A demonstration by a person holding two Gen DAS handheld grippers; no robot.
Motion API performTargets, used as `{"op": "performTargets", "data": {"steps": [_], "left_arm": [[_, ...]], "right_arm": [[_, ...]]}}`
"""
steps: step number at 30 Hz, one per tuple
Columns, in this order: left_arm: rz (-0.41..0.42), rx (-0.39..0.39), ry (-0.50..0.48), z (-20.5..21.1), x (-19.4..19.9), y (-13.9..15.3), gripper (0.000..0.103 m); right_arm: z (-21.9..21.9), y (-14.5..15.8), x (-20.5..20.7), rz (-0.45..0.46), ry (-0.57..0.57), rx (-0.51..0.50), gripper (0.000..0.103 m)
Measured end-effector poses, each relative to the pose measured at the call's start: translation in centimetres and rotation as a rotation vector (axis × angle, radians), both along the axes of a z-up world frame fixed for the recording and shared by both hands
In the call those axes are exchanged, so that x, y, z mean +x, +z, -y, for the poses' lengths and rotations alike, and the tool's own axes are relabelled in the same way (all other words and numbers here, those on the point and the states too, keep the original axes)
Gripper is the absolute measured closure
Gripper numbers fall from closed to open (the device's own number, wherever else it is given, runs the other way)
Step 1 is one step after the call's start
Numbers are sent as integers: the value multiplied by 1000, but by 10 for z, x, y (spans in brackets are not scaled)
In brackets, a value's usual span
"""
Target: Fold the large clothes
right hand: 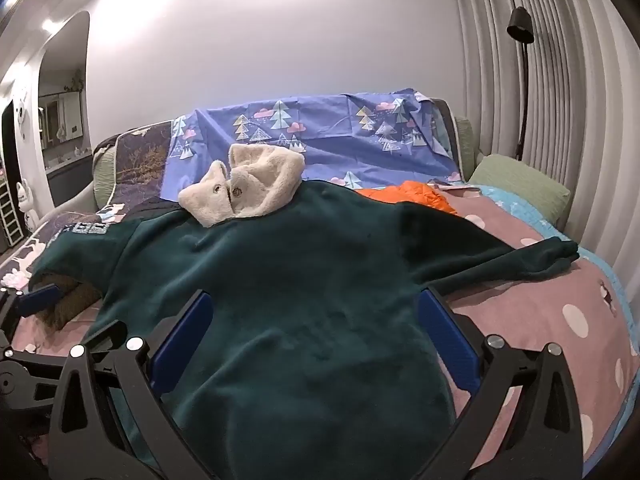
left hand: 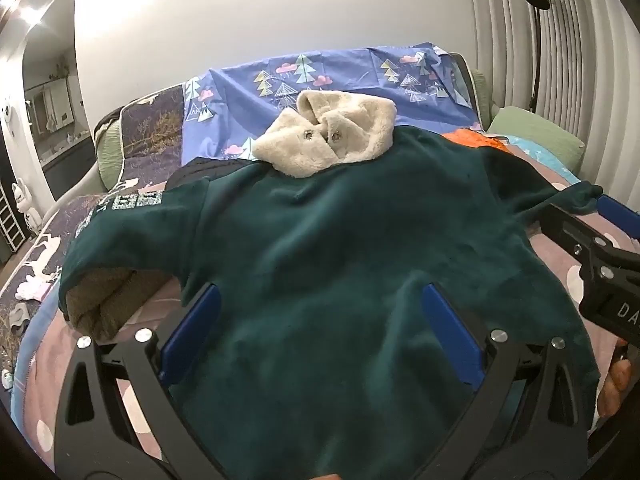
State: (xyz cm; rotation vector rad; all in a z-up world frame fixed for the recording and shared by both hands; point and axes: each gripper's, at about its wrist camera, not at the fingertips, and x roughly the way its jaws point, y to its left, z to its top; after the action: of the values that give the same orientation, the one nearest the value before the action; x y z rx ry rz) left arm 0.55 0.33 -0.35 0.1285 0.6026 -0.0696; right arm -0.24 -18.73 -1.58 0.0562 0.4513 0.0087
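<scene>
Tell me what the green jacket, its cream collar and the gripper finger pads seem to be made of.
Green jacket: probably soft fleece or velour, with a matte, short nap.
Cream collar: fluffy faux fur or sherpa, with a long pile and two metal snaps.
Hand-held gripper pads: blue, finely textured, perhaps plastic or rubber.

Legible text: white letters "DA", cut off at the frame edge, on the black body of the right gripper point(left hand: 618, 210). Pale block print on the green jacket point(left hand: 320, 264) sleeve: unreadable in both views.
</scene>
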Motion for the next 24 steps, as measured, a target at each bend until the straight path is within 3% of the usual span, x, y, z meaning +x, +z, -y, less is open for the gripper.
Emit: {"op": "performTargets", "data": {"steps": [24], "left_arm": [[12, -4, -27, 1, -5, 0, 2]], "right_arm": [[-3, -1, -3, 6, -7, -18, 1]]}}
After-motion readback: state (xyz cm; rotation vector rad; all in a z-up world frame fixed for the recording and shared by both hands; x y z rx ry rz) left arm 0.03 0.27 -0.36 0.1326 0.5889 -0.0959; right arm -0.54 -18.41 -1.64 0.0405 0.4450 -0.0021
